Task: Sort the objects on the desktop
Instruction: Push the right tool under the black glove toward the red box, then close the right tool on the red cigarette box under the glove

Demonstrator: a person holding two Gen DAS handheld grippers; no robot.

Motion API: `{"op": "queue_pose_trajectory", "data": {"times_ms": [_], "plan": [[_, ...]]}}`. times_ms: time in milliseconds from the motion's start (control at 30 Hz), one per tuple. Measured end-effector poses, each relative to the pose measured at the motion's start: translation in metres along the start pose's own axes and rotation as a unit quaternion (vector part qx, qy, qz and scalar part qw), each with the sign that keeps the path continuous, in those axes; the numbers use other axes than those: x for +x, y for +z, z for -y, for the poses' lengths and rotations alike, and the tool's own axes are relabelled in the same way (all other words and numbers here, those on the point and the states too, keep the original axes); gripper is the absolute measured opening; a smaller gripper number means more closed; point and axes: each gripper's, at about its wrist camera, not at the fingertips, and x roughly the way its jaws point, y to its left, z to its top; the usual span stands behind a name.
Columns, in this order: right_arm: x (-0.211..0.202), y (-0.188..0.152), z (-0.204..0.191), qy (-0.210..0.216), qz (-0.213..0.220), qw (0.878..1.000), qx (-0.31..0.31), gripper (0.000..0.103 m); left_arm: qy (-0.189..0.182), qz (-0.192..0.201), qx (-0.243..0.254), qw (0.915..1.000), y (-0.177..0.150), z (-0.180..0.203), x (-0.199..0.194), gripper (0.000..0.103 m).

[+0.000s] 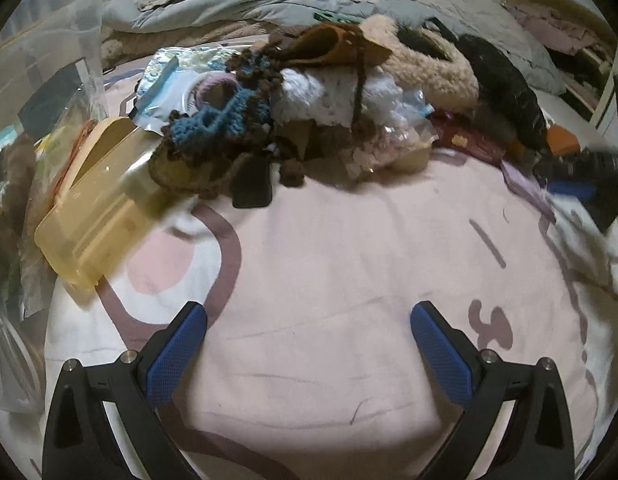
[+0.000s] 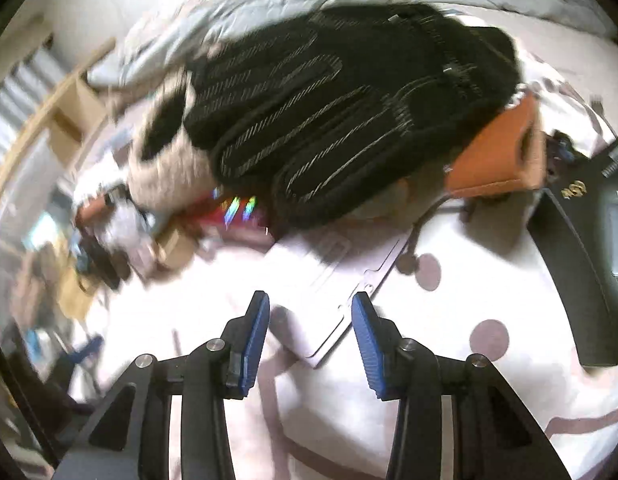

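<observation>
Card (image 2: 333, 280) lies flat w/ corner between open right hand-held gripper (image 2: 311, 312) pads.

The right gripper (image 2: 311, 300) hangs over a pale printed bedsheet (image 2: 489, 380), its blue-padded jaws parted with nothing pressed between them. A flat white card-like packet (image 2: 333, 280) lies just beyond the fingertips, its near corner reaching between them. Behind it a black knitted glove (image 2: 329, 112) covers a cream fleecy item (image 2: 169, 160). An orange box (image 2: 505, 156) touches the glove's right side, beside a black case (image 2: 581, 256).

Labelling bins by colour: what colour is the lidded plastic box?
Translucent yellow box, clearest in left wrist view.
</observation>
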Motion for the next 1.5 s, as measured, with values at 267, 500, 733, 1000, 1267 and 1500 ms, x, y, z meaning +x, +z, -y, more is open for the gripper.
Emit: {"op": "queue_pose_trajectory", "data": {"times_ms": [267, 500, 733, 1000, 1267, 1500], "plan": [[0.021, 0.032, 0.039, 0.015, 0.02, 0.998, 0.063, 0.044, -0.004, -0.004, -0.002, 1.0, -0.001, 0.003, -0.002, 0.103], [0.036, 0.049, 0.042, 0.024, 0.031, 0.997, 0.07, 0.044, -0.006, -0.011, -0.011, 0.9999, 0.0, 0.007, -0.004, 0.103], [0.035, 0.041, 0.041, 0.058, 0.009, 0.994, 0.094, 0.044, -0.028, -0.01, -0.006, 0.9996, 0.0, 0.018, -0.012, 0.103], [0.026, 0.016, 0.005, 0.076, -0.033, 0.993, 0.079, 0.044, -0.062, -0.006, 0.02, 0.9979, 0.005, 0.029, -0.02, 0.103], [0.042, 0.004, -0.052, 0.113, -0.059, 0.992, 0.017, 0.044, -0.115, 0.024, -0.002, 0.993, 0.01, 0.02, -0.037, 0.103], [0.027, -0.007, -0.058, 0.131, -0.063, 0.989, -0.032, 0.044, -0.134, 0.031, -0.031, 0.99, 0.016, 0.01, -0.035, 0.103]]}}
